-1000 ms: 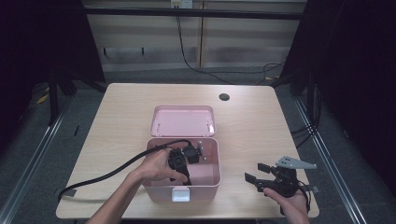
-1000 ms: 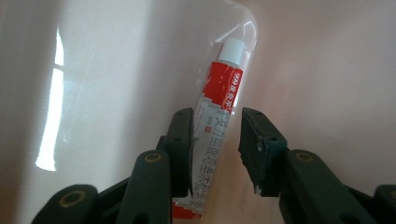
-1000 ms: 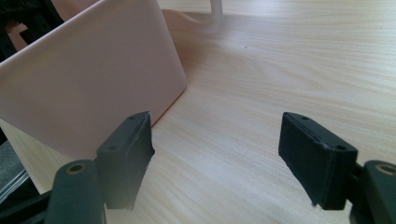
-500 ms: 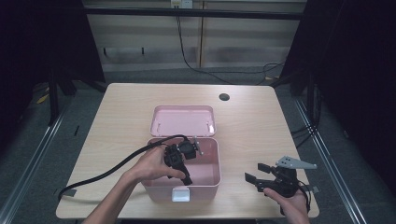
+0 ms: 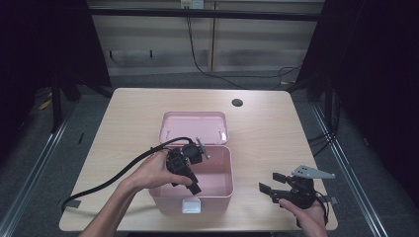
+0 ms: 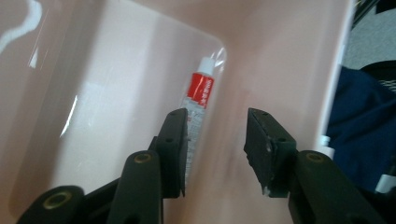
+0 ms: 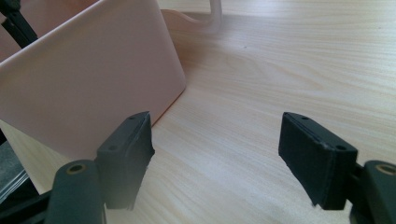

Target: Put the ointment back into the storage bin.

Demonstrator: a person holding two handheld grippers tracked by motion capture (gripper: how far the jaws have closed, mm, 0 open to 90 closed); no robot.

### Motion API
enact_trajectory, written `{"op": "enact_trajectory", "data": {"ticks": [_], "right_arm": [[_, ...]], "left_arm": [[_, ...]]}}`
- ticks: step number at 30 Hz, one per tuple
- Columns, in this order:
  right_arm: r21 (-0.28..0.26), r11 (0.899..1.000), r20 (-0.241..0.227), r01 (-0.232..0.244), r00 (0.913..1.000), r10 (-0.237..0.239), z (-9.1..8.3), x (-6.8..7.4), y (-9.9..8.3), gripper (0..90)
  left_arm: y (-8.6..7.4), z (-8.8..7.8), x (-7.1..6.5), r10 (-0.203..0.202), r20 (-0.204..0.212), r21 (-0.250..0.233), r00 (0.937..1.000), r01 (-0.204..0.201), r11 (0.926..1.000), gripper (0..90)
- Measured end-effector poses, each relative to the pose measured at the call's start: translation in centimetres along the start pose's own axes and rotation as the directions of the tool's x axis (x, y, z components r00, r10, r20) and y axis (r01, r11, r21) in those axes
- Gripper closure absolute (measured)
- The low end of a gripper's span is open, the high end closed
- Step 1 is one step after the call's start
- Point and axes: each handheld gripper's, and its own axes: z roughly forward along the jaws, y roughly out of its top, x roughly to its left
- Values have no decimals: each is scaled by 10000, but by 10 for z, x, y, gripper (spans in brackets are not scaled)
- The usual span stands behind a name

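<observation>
An open pink box (image 5: 221,193) stands on the table, with its lid (image 5: 195,127) tipped back behind it. On the box floor (image 6: 116,93), along one wall, lies a red and white tube (image 6: 199,91). My left gripper (image 5: 193,186) points down into the box from its left side. In the left gripper view its jaws (image 6: 217,140) hover above the tube; they have just been opening and nothing is between them. My right gripper (image 5: 269,183) rests low over the table to the right of the box. It is open and empty (image 7: 217,149), facing the box's outer wall (image 7: 93,79).
The wooden table (image 5: 276,128) has a round cable hole (image 5: 237,102) near its far edge. A black cable (image 5: 113,180) trails from the left gripper across the table's left front. Dark floor and metal rails surround the table.
The left hand has lifted its gripper a little out of the box. The right hand has stayed where it was.
</observation>
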Motion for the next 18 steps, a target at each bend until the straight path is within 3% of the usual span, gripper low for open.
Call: {"op": "enact_trajectory", "data": {"ticks": [1,2,3,6,9,12,14,17,18], "right_arm": [[4,10000,-6,4,10000,-4,0,0,0,258],[3,10000,-8,6,10000,-6,0,0,0,258],[-24,10000,-29,-12,10000,12,0,0,0,258],[-3,10000,-21,-50,10000,50,0,0,0,258],[4,10000,-7,5,10000,-5,0,0,0,258],[-5,10000,8,-8,10000,8,0,0,0,257],[-4,10000,-2,-39,10000,39,0,0,0,257],[-13,10000,-10,-44,10000,44,-1,0,0,257],[-9,10000,-8,-53,10000,53,-1,0,0,257]], "left_arm": [[-1,-1,-2,-135,1,-130,9999,135,9998,584],[-1,-4,-1,99,-7,-74,10000,-99,9999,584],[-2,-5,-3,-68,55,-209,10000,70,9998,583],[-3,-9,-5,166,84,-219,9998,-164,9996,580],[-5,-14,-7,155,78,-406,9999,-151,9991,559],[-8,-19,-10,20,-3,-578,10000,-20,9983,546],[-9,-23,-11,222,-18,-476,9998,-223,9986,537],[-12,-28,-15,78,-179,-725,9998,-91,9973,530],[-13,-31,-15,227,-244,-652,9994,-243,9976,527]]}}
